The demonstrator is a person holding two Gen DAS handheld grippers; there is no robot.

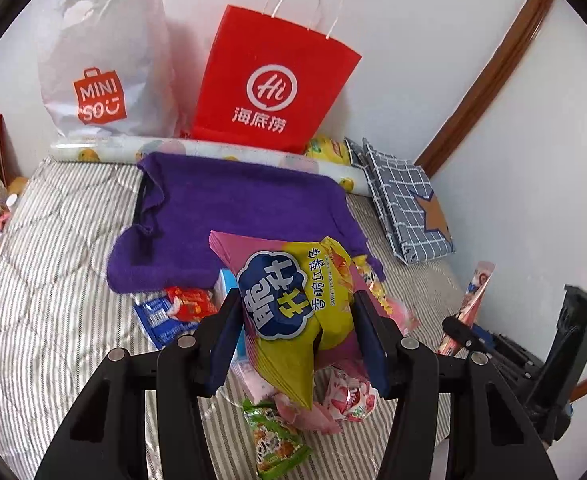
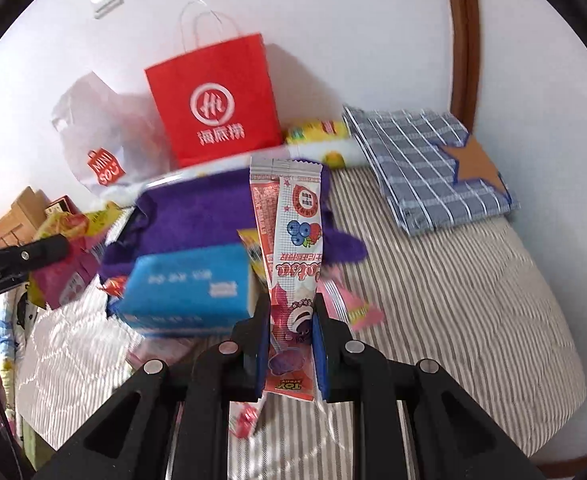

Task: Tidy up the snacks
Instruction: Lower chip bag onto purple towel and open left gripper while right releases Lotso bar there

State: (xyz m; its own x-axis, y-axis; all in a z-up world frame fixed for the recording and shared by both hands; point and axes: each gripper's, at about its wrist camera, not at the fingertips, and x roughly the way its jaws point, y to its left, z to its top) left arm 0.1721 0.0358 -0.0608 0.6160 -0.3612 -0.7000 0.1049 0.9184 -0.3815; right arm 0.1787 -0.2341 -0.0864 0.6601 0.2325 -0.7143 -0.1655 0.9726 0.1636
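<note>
Two packets are in my grip and most of the snacks lie loose on the bed point(image 1: 53, 240), so I judge the sorting to be at an early or middle stage.

From my left wrist camera: my left gripper point(image 1: 299, 312) is clamped part-way on a yellow and pink chip bag point(image 1: 289, 304), which stands up between the pads, lifted clear of the pile. Under it lie a green packet point(image 1: 273, 444), a pink and white sweet wrapper point(image 1: 349, 396), a red and blue packet point(image 1: 173, 310) and the edge of a blue box point(image 1: 227, 284). Beyond them a purple towel point(image 1: 233, 212) is spread on the striped cover. A red paper bag point(image 1: 269, 88) and a white plastic bag point(image 1: 105, 64) stand against the wall. I cannot see whether either holds any snacks yet. My right gripper point(image 1: 459, 330) shows at the right edge with its packet.

From my right wrist camera: my right gripper point(image 2: 291, 332) is squeezed narrow on a long pink berry stick packet point(image 2: 293, 256), held upright above the bed. The blue box point(image 2: 189, 292) lies just to its left, a flat pink packet point(image 2: 353, 304) to its right, and a small red sweet point(image 2: 245, 420) below. My left gripper point(image 2: 45, 248) sits at the left edge with the chip bag point(image 2: 69, 276).

What is left, as I judge it: setting down both held packets in their place, then clearing the rest of the pile.
</note>
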